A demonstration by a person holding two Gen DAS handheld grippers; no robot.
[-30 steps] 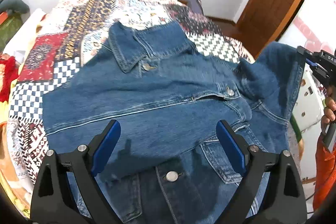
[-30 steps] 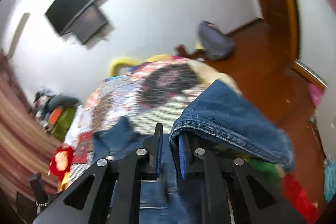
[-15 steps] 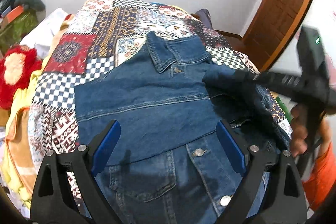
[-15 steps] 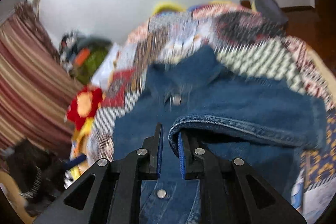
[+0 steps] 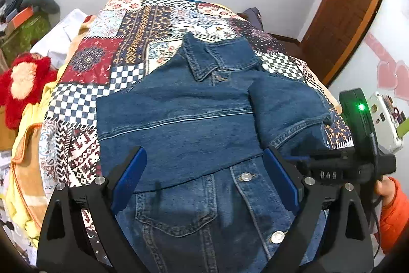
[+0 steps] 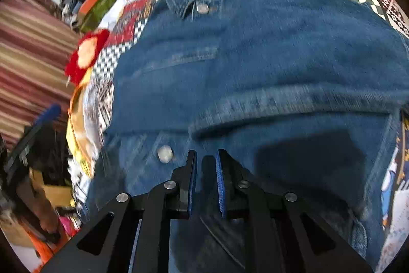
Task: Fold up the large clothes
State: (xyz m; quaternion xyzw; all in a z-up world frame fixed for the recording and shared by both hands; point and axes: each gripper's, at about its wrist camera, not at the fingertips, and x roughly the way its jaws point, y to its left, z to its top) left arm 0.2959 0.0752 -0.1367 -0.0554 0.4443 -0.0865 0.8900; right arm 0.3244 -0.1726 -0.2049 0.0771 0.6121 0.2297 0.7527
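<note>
The only lettering that can be read is "DAS", in pale raised capitals on the black body of the right gripper (image 5: 332,168), seen in the left wrist view just right of the denim jacket (image 5: 194,124). The letters run on past the S, but the rest is too dark and small to make out. The white device (image 5: 383,119) farther right of the jacket carries small dark marks that are too tiny to read. The metal buttons (image 6: 202,8) on the jacket are blurred in the right wrist view and show no legible stamp. The patchwork quilt (image 5: 143,24) under the jacket bears patterns only.
</note>
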